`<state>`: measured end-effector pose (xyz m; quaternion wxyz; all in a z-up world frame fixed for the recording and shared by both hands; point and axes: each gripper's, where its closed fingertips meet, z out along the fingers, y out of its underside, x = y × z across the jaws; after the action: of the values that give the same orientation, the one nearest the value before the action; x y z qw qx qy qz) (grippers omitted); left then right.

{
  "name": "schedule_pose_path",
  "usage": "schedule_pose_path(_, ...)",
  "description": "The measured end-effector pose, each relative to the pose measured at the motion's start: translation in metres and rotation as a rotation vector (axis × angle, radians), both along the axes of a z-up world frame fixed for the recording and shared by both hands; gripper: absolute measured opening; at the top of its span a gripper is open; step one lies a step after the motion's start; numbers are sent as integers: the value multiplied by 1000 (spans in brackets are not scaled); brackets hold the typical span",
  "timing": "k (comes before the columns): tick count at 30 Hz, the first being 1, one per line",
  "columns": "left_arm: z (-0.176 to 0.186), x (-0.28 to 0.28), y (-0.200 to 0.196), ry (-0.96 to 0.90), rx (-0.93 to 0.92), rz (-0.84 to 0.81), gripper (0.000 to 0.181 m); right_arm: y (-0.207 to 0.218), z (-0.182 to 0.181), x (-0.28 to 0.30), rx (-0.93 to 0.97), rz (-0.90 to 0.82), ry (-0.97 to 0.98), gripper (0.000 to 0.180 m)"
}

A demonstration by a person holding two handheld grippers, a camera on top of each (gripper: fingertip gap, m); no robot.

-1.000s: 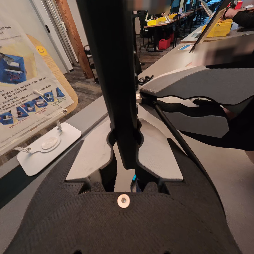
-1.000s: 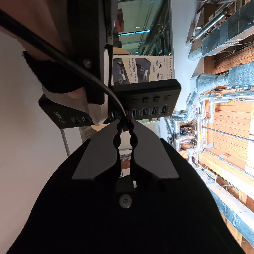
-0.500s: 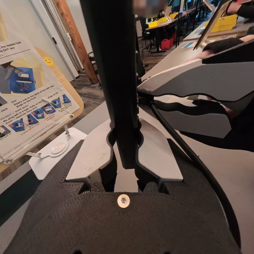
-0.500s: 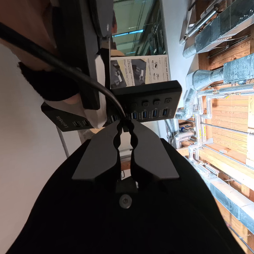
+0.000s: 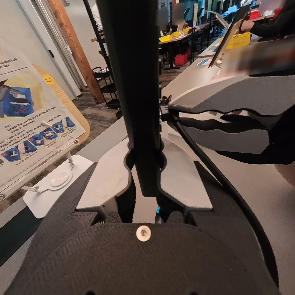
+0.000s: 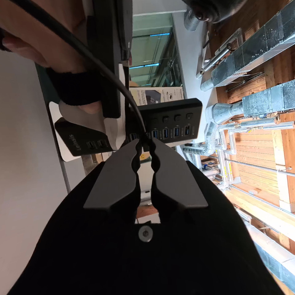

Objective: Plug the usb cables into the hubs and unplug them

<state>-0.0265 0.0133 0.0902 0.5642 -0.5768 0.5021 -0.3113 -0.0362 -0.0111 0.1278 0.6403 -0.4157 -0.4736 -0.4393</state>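
Two ribbed grey fingers clamp the slim, matte-black hub.

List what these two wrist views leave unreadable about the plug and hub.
- Plug tip: in the left wrist view the hub, edge-on, hides its port face, so the USB plug cannot be judged seated or free.
- Right wrist view: right gripper covers the plug's port.
- Cable: cut off by the frame's edge.

Even indoor light, fairly bright, soft shadows. Strong wide-angle bending at edges. Right wrist view rolled sideways, gripper body nearly black, underexposed. Poster slightly blurred; hub close and soft.
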Motion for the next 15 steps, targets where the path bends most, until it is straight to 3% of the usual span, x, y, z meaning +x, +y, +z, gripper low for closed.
schedule_pose_path(4, 0, -1, 3, 34, 77, 64, 27, 0, -1, 1, -14, -16, 14, 9)
schedule_pose_path(15, 3, -4, -1, 27, 120, 37, 27, -3, 2, -3, 19, 13, 32, 8)
